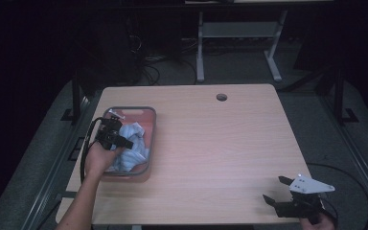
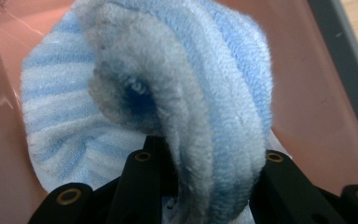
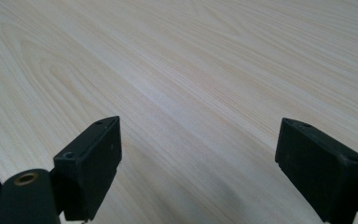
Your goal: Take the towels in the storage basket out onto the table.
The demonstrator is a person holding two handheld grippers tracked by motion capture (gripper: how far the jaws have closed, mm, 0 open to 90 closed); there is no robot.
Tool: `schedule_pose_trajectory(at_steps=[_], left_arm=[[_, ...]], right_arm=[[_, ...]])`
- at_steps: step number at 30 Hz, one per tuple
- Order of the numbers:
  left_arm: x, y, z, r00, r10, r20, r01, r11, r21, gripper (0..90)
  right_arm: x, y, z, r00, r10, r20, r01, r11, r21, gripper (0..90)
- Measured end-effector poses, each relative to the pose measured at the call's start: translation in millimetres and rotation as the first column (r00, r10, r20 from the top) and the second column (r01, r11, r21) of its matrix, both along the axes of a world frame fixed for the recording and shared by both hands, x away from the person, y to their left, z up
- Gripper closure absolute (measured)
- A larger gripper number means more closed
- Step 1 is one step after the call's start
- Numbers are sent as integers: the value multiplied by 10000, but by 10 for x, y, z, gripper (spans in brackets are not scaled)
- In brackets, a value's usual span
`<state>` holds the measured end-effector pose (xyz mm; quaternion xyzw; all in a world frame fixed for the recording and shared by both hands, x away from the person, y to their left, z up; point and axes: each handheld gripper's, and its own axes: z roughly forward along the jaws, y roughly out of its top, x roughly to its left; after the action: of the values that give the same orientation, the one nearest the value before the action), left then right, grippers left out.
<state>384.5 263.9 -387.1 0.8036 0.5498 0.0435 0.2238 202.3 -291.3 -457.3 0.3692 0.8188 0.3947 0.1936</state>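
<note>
Wood-grain tabletop [image 1: 211,139], pale and bare over most of its spread, carries a round cable hole [image 1: 222,97] near its far edge. Around it the room is dark: grey floor, a tangle of black cables beyond the far edge, and the pale legs of another desk [image 1: 200,52] further back. No brand, label or readable writing shows on any of it.

The left gripper [image 1: 111,135] reaches down into a pink tray [image 1: 151,125] with a grey rim that stands at the table's left side. Its jaws are pinching a thick fold of blue-and-white striped towel [image 2: 205,107]; in the left gripper view the fluffy cloth bulges up between the two black jaws, pressed on both sides, with a rolled grey-blue end curling just above and to the left of the pinch. More of the towel lies beneath and to the left of the jaws, and the tray's pink wall rises behind the cloth and off to the right. From above, the towel [image 1: 134,143] is heaped inside the tray, directly under and just to the right of this gripper.

The right gripper [image 1: 280,191] sits at the near right corner of the table, well apart from the tray, with its jaws spread wide. In the right gripper view, plain wood [image 3: 191,70] lies between and ahead of them, and they are clamped on nothing.
</note>
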Motion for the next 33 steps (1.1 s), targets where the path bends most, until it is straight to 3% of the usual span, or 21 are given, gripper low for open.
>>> schedule_pose_trajectory(at_steps=[9, 12, 17, 24, 26, 33], left_arm=[[-77, 135, 59, 9998, 125, 174, -112, 9973, -723, 713], [-97, 167, 78, 9999, 58, 129, -43, 9940, -1097, 712], [-149, 186, 112, 9994, -238, 233, 266, 9918, -1253, 712], [-187, 242, 184, 9984, -54, 558, 161, 9810, -1935, 712], [-200, 270, 211, 9978, 35, 666, 115, 9746, -2236, 713], [-262, 397, 336, 9950, 380, 925, -114, 9621, -2724, 717]], right_arm=[[-1, 12, 0, 10000, -16, 21, 16, 10000, -25, 139], [0, 8, 0, 10000, -39, 17, 39, 10000, -16, 139], [5, 7, -7, 10000, -60, -29, 60, 10000, -59, 139], [-3, -8, 16, 9997, -239, 73, 239, 9997, -24, 139], [-9, -28, 20, 9994, -298, 160, 297, 9996, 31, 139], [2, -14, 12, 9997, -210, 135, 210, 9998, 2, 139]])
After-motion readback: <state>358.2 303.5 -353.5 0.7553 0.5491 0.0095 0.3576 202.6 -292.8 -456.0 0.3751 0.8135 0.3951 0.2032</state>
